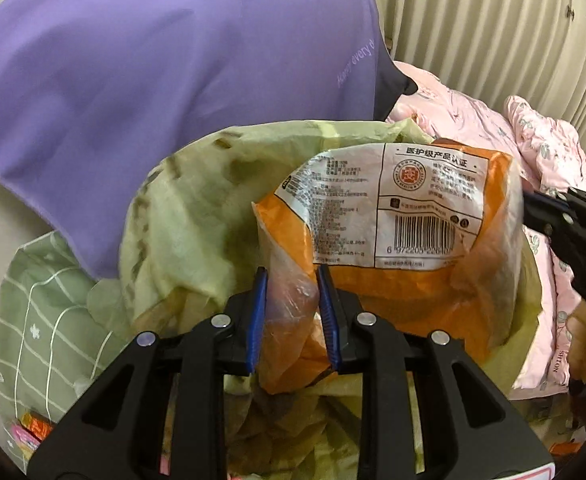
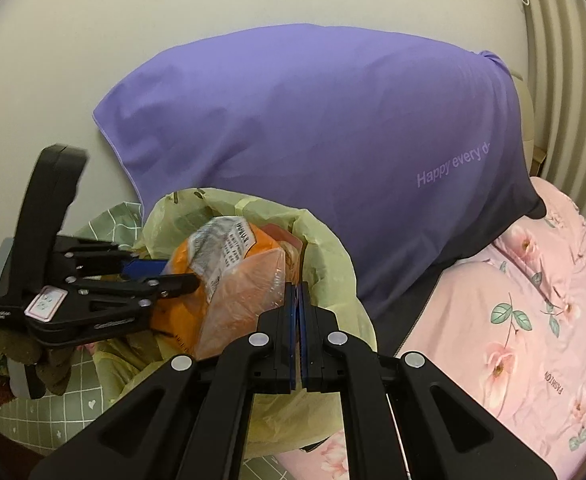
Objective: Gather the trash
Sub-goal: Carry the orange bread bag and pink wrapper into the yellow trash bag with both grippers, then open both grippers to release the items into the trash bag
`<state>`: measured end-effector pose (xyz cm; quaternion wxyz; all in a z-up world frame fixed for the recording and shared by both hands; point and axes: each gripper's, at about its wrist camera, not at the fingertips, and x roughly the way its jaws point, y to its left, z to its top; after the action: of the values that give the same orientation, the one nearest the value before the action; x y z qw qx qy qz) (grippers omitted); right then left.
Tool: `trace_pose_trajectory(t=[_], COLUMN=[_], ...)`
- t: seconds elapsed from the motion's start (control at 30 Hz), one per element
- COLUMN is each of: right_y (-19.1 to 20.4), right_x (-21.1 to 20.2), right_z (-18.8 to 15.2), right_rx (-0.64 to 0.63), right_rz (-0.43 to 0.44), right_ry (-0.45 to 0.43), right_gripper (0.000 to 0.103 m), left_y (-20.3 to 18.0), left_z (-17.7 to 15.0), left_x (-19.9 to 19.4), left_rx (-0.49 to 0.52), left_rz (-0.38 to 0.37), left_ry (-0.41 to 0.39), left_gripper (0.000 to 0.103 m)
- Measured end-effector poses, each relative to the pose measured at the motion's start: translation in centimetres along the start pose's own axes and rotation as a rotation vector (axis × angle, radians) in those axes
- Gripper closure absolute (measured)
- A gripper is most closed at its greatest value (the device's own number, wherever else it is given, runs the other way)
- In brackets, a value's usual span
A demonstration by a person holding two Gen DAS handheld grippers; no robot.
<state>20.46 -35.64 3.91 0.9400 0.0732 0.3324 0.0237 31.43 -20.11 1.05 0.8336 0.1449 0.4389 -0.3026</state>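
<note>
Lowering the orange wrapper (image 1: 393,240) deep into the yellow-green bag (image 1: 181,208) before letting go seemed wisest. Left gripper (image 1: 293,312) was pinching the wrapper's edge; right gripper (image 2: 297,312) was clamped tight on the bag's rim.

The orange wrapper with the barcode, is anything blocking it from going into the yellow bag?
Nothing visible does. The crinkly orange plastic wrapper is held by the left claw right at the open mouth of the thin yellow-green plastic trash bag, whose rim the right claw pinches.
</note>
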Motion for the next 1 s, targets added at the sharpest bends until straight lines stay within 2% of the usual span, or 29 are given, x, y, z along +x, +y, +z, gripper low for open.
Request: trace_pose_trajectory(t=[0.13, 0.33, 0.43, 0.6, 0.7, 0.87, 0.9, 0.97, 1.0], right_y=[0.5, 1.7, 1.2, 0.1, -0.1, 0.2, 0.3, 0.5, 0.6], right_x=[0.7, 2.6, 2.3, 0.6, 0.1, -0.4, -0.4, -0.7, -0.8], right_z=[-0.1, -0.5, -0.5, -0.4, -0.5, -0.9, -0.9, -0.9, -0.9], right_rx=[-0.015, -0.040, -0.024, 0.014, 0.011, 0.006, 0.003, -0.002, -0.002], right_rz=[0.006, -0.015, -0.051, -0.048, -0.055, -0.065, -0.068, -0.072, -0.070], right_ry=[0.015, 0.075, 0.075, 0.047, 0.045, 0.045, 0.045, 0.040, 0.036], right_gripper=[0.099, 0.099, 0.099, 0.098, 0.098, 0.097, 0.096, 0.087, 0.070], left_y=[1.8, 2.6, 2.2, 2.0, 2.0, 2.8, 2.9, 3.2, 3.4], left_z=[-0.5, -0.9, -1.2, -1.2, -0.9, -0.9, -1.0, -1.2, -1.3], left_x=[-1.6, -2.1, -1.9, -1.5, -1.8, -2.7, -3.0, -3.6, -4.1], left_rx=[-0.057, -0.065, -0.052, -0.063, -0.092, -0.125, -0.132, -0.151, -0.164], left_rz=[0.000, 0.015, 0.014, 0.024, 0.013, -0.046, -0.052, -0.065, -0.073], left_ry=[-0.025, -0.020, -0.009, 0.004, -0.009, -0.031, -0.038, -0.053, -0.066], left_gripper=[0.079, 0.079, 0.079, 0.077, 0.073, 0.057, 0.054, 0.050, 0.049])
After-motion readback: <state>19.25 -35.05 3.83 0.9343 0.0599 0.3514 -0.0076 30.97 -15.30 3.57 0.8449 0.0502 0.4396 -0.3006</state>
